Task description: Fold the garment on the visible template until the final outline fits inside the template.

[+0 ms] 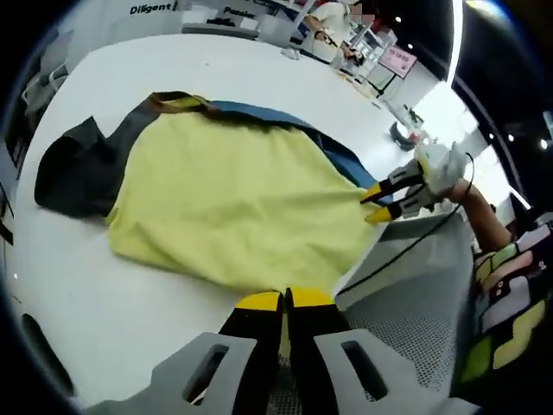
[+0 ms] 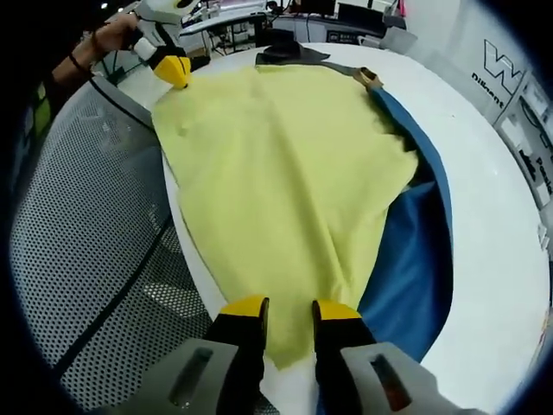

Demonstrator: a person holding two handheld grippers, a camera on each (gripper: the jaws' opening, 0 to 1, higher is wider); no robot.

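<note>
A yellow garment (image 1: 233, 203) with a dark grey part (image 1: 73, 169) lies spread on the white table (image 1: 130, 320), over a blue template (image 2: 415, 259) that shows along its far edge. My left gripper (image 1: 285, 300) is at the near hem, jaws pressed together on the yellow fabric; it also shows at the garment's far corner (image 2: 177, 71). My right gripper (image 2: 290, 309) is at another hem corner, jaws a little apart with the yellow fabric (image 2: 285, 199) running between them. It enters the left gripper view (image 1: 378, 205) at the garment's right edge.
A grey mesh surface (image 2: 86, 225) borders the table's edge, crossed by a black cable (image 2: 160, 242). A person's arm (image 1: 479, 216) holds the right gripper. Desks and signs (image 1: 397, 60) stand beyond the far side of the table.
</note>
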